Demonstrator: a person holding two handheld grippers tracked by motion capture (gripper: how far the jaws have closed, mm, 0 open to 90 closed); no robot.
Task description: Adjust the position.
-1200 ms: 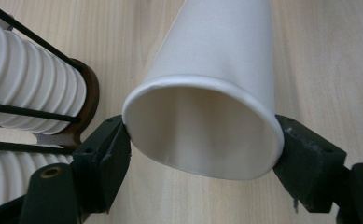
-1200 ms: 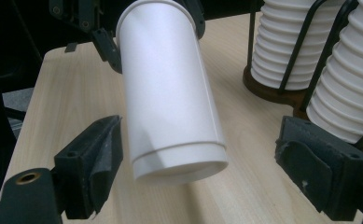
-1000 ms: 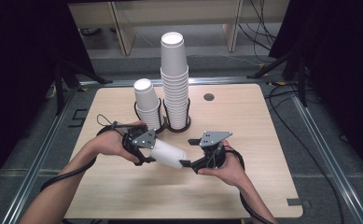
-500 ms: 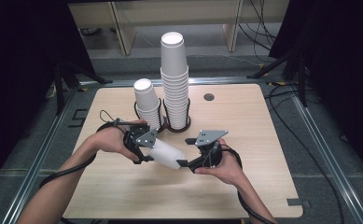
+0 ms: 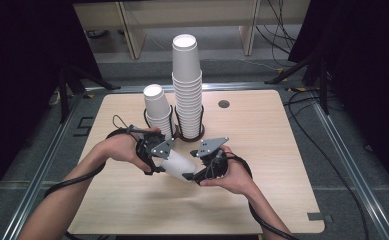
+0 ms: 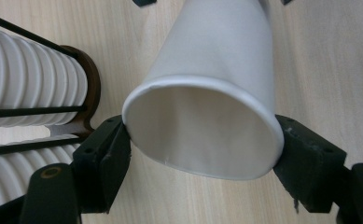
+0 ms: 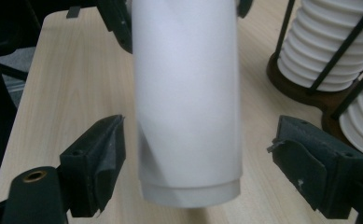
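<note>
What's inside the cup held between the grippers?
Nothing visible: the left gripper view looks into the cup's open mouth and shows bare white wall. Its bottom is out of sight, deeper in.

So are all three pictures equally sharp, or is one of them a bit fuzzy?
High view: evenly lit table, dark surroundings, fairly crisp. Left gripper view: the paper cup rim is sharp, with no harsh glare. Right gripper view: the same cup looks soft and blurred, while the jaws stay clearer.
</note>
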